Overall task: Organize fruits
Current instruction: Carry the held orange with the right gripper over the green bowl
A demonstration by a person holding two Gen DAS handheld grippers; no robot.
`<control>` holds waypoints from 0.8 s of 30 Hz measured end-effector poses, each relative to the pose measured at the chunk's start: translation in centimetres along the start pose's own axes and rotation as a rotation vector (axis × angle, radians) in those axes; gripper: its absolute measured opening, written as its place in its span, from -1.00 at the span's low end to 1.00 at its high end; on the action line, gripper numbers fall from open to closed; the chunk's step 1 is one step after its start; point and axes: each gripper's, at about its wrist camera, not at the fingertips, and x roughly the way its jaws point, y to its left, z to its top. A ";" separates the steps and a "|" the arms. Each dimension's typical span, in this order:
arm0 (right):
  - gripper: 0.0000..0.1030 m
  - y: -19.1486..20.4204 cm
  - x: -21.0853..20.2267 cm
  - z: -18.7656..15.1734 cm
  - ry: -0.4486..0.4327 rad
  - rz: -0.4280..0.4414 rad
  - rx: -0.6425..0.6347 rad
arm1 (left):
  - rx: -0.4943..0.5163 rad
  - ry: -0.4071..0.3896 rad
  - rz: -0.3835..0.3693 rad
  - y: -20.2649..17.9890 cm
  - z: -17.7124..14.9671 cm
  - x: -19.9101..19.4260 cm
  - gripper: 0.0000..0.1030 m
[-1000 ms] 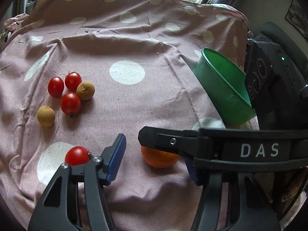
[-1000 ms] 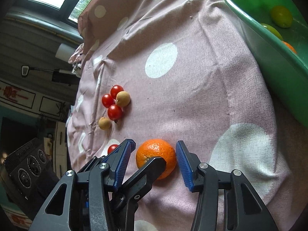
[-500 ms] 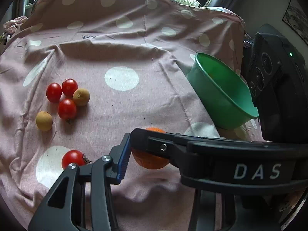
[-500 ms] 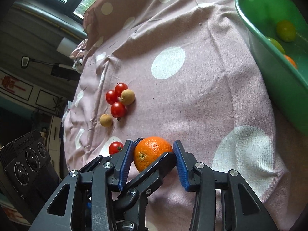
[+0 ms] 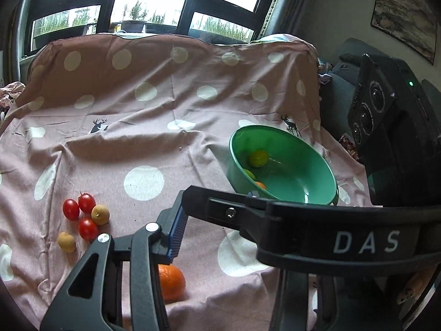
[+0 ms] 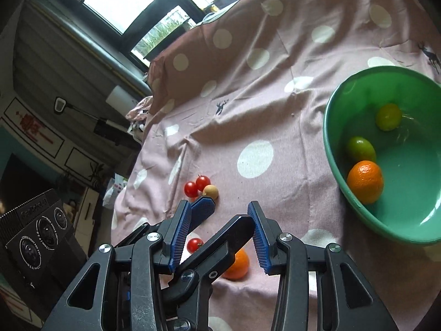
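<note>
A: Orange (image 6: 237,264), where is it?
B: Lying on the polka-dot cloth (image 6: 275,96) beneath both grippers, outside the green bowl (image 6: 330,143).
A: Tongs?
B: Left gripper (image 5: 212,220) and right gripper (image 6: 219,207) each stand narrowly apart, fingers interleaved, holding nothing.

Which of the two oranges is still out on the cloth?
The orange lying on the pink dotted cloth just below the gripper fingers; the other orange already sits inside the green bowl.
</note>
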 end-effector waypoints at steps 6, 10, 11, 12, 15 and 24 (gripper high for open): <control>-0.13 -1.1 1.0 -0.2 0.078 0.062 0.047 | -0.005 0.058 0.090 0.8 -1.2 -0.5 -0.16; -0.13 -1.4 2.5 -0.5 0.115 0.036 0.064 | -0.074 0.112 0.110 3.3 -2.6 0.1 -0.15; -0.13 -1.5 3.0 -0.5 0.125 0.046 0.071 | -0.094 0.126 0.106 3.8 -2.9 0.5 -0.13; -0.12 -1.7 3.4 -0.6 0.135 0.047 0.075 | -0.108 0.143 0.112 4.2 -3.2 0.9 -0.13; -0.02 -1.8 4.8 -0.9 0.156 0.000 0.074 | -0.137 0.202 0.131 5.0 -4.1 2.3 -0.13; 0.01 -2.2 7.4 -2.8 0.279 -0.020 0.089 | -0.180 0.258 0.069 5.1 -5.6 3.3 -0.12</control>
